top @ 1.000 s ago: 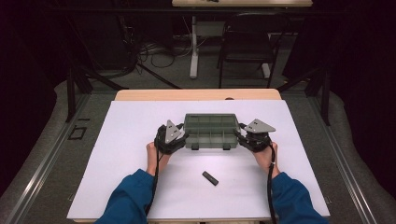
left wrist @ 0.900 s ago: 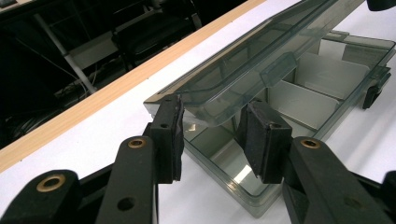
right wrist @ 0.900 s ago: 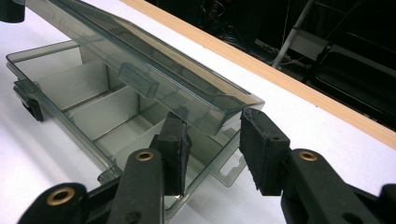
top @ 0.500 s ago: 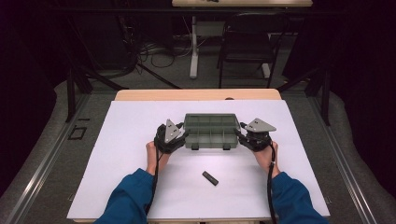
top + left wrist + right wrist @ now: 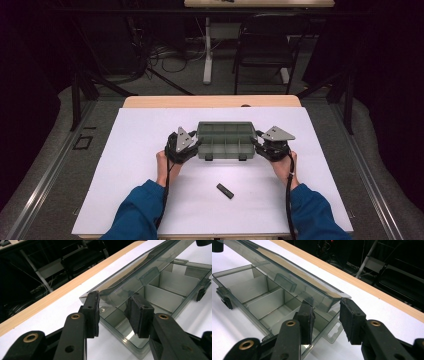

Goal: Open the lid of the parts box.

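A smoky clear compartment box (image 5: 225, 142) sits mid-table with its lid (image 5: 130, 277) tilted partly up over the divided tray (image 5: 175, 285). My left gripper (image 5: 196, 145) is at the box's left end. In the left gripper view its jaws (image 5: 115, 297) straddle the lid's near corner, and both pads appear to touch it. My right gripper (image 5: 256, 142) mirrors this at the right end. There its jaws (image 5: 327, 302) close around the other corner of the lid (image 5: 294, 272), above the tray (image 5: 249, 287). The compartments look empty.
A small black oblong piece (image 5: 225, 190) lies on the white table cover (image 5: 130, 165) in front of the box, between my forearms. The wooden table edge (image 5: 210, 101) runs behind the box. A chair (image 5: 262, 40) and cables stand beyond it.
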`<action>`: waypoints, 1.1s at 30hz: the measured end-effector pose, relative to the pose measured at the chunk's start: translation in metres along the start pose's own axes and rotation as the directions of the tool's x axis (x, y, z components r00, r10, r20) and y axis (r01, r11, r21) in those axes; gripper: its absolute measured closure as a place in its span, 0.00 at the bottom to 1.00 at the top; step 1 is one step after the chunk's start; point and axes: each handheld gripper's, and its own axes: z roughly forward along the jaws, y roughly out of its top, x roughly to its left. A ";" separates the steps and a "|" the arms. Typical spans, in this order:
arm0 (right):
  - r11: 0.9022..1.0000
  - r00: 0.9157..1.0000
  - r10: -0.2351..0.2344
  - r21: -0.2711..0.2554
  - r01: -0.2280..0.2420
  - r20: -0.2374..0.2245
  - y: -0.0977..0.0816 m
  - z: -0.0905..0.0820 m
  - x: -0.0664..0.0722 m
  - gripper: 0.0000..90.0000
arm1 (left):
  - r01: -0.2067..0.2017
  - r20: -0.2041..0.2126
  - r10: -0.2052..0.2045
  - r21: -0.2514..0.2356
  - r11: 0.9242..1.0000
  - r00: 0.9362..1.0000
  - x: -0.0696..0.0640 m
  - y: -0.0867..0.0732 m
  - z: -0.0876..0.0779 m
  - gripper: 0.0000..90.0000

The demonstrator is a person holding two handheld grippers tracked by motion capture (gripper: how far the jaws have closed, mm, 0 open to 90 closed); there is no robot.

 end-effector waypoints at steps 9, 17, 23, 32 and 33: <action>1.000 1.000 0.003 -0.005 -0.003 0.002 0.001 -0.001 0.000 0.71 | 0.006 0.003 -0.006 -0.002 1.000 1.000 0.002 0.001 0.000 0.70; 1.000 1.000 0.004 0.000 -0.004 0.002 0.002 -0.001 -0.001 0.71 | 0.006 0.006 -0.006 -0.002 1.000 1.000 0.003 0.002 0.000 0.70; 1.000 1.000 0.003 -0.003 -0.003 0.005 0.004 -0.001 -0.002 0.72 | 0.023 0.015 -0.023 -0.003 1.000 1.000 0.006 0.004 0.000 0.71; 1.000 1.000 0.007 0.000 -0.007 0.003 0.009 0.001 -0.004 0.72 | 0.059 0.031 -0.059 0.000 0.998 0.998 0.011 0.007 0.002 0.71; 1.000 1.000 0.008 -0.002 -0.008 0.006 0.010 0.001 -0.005 0.72 | 0.059 0.032 -0.059 -0.001 0.998 0.998 0.011 0.007 0.002 0.72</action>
